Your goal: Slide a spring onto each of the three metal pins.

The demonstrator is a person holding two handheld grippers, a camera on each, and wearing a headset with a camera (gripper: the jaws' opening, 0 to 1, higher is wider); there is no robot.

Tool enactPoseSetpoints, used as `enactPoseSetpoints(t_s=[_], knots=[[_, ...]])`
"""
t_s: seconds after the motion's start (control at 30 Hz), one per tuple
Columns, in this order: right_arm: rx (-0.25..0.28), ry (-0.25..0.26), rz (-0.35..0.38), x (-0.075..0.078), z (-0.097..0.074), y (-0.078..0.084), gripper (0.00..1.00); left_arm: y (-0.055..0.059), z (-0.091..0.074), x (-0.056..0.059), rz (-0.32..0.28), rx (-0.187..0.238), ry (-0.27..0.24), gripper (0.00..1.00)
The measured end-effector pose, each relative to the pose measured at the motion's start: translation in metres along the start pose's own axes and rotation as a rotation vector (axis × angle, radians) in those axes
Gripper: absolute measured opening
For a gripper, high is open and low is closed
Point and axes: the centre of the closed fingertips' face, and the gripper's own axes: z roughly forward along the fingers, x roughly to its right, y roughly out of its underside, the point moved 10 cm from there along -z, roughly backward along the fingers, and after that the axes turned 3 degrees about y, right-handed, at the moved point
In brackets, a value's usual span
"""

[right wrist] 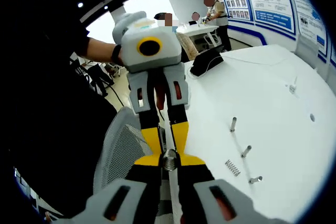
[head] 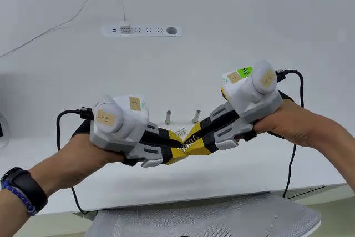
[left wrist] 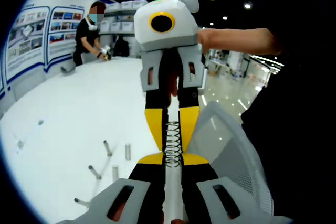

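Left gripper (head: 178,152) is clamped on one end of the spring (head: 186,144), up off the table (head: 222,37) near its front edge. The spring's long axis runs gripper to gripper, tilting up rightward. Right gripper (head: 194,140) pinches the other end.

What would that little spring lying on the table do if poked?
The loose spring lies on its side, so it would probably roll. Its thin, open coils look light and would likely squash if pinched.
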Motion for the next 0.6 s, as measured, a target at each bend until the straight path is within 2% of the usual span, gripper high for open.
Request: enactPoseSetpoints(t_s=[0.1,0.33,0.47,0.6], knots=[[-0.021,0.01,-0.021,-0.001,0.002,0.001,0.12,0.001,0.002,0.0,-0.006,-0.008,0.001,0.1],[-0.03,0.021,-0.026,-0.001,0.005,0.004,0.12,0.007,0.004,0.001,0.013,-0.014,0.001,0.11],[-0.029,0.035,-0.015,0.001,0.007,0.006,0.12,0.01,0.003,0.0,-0.003,-0.005,-0.016,0.12],[-0.038,0.051,-0.014,0.003,0.006,0.009,0.12,0.014,-0.002,-0.002,-0.02,-0.006,-0.046,0.17]])
